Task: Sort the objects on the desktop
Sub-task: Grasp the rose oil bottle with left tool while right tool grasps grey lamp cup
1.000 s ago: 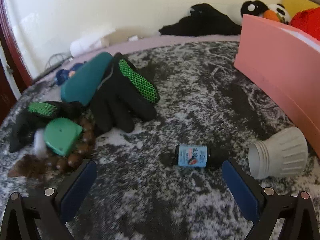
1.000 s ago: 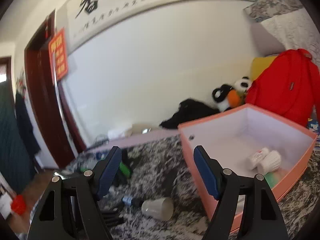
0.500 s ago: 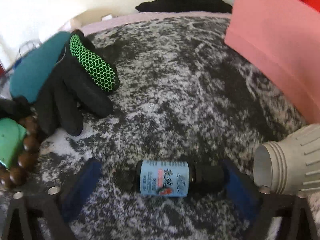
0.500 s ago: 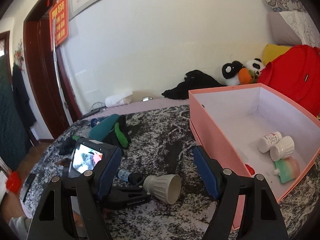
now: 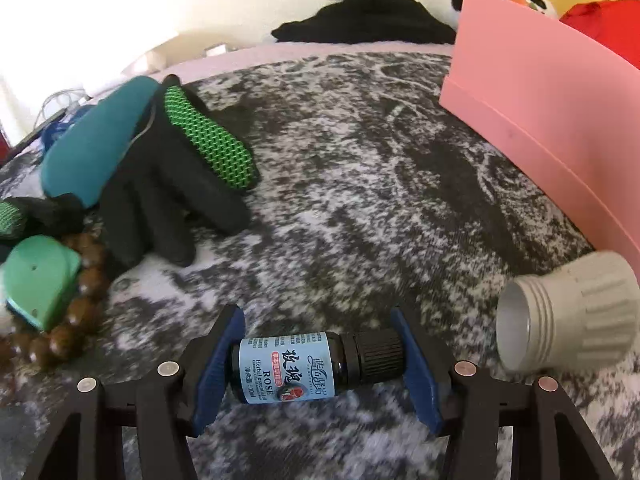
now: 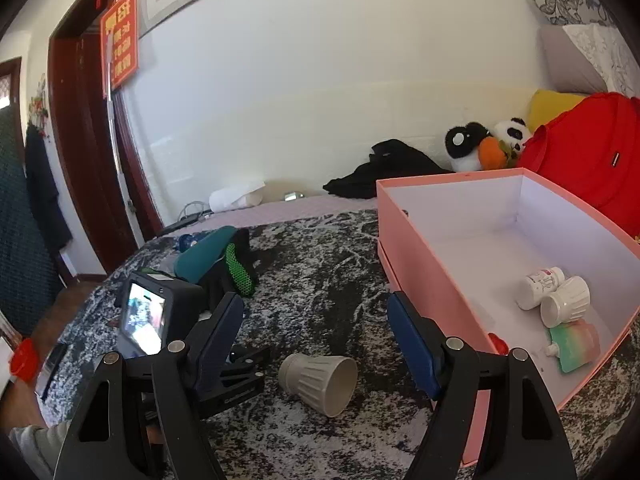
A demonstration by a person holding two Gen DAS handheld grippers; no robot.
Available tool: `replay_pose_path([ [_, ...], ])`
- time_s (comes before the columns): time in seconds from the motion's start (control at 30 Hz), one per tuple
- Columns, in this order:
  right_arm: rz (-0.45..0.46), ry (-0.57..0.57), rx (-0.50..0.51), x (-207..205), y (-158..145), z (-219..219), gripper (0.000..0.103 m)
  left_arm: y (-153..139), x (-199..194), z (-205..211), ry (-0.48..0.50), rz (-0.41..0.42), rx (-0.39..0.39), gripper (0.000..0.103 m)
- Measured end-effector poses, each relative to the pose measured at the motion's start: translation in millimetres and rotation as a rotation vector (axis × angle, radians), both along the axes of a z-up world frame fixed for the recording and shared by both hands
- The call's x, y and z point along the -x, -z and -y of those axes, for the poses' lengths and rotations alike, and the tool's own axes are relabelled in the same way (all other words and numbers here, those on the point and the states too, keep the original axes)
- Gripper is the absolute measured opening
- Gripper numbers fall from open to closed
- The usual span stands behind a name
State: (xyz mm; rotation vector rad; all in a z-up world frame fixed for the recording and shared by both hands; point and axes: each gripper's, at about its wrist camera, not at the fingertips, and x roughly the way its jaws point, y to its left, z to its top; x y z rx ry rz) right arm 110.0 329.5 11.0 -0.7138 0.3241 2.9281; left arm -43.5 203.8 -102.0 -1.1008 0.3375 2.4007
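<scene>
The pink box stands open on the mottled grey cloth, with a white bottle, a white cup and a green-pink tube lying inside by its near corner. Well left of the box sit a black-and-green glove over a teal case, a green lid and brown beads. Just in front of the box a grey ribbed cup lies on its side. Beside that cup, away from the box, the left gripper pinches the small rose oil bottle end to end, base against one pad, black cap against the other. The right gripper hangs spread wide above the cup, holding nothing.
</scene>
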Motion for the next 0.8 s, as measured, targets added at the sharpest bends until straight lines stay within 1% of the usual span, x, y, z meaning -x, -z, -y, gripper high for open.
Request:
replay_pose_path([
  [0.23, 0.028, -0.044, -0.010, 11, 10, 18, 0.078, 1, 2, 28, -0.034, 0.005, 0.009, 0.064],
  [0.3, 0.060, -0.068, 0.025, 19, 17, 20, 0.077, 2, 3, 35, -0.044, 0.005, 0.016, 0.064],
  [0.4, 0.136, -0.054, 0.064, 35, 33, 18, 0.077, 4, 3, 44, -0.052, 0.009, 0.023, 0.064],
  [0.47, 0.204, -0.018, 0.068, 47, 46, 13, 0.076, 6, 2, 49, -0.054, 0.014, 0.024, 0.064],
  [0.53, 0.279, -0.003, 0.124, 60, 65, 5, 0.076, 6, 1, 51, -0.053, 0.015, 0.026, 0.064],
  [0.63, 0.359, 0.007, 0.186, 74, 87, -5, 0.076, 5, 1, 53, -0.047, 0.014, 0.026, 0.064],
  [0.7, 0.388, 0.012, 0.185, 80, 98, -6, 0.076, 4, 2, 55, -0.048, 0.017, 0.022, 0.064],
  [0.8, 0.420, 0.012, 0.147, 86, 111, -2, 0.068, 4, 2, 56, -0.052, 0.018, 0.019, 0.064],
])
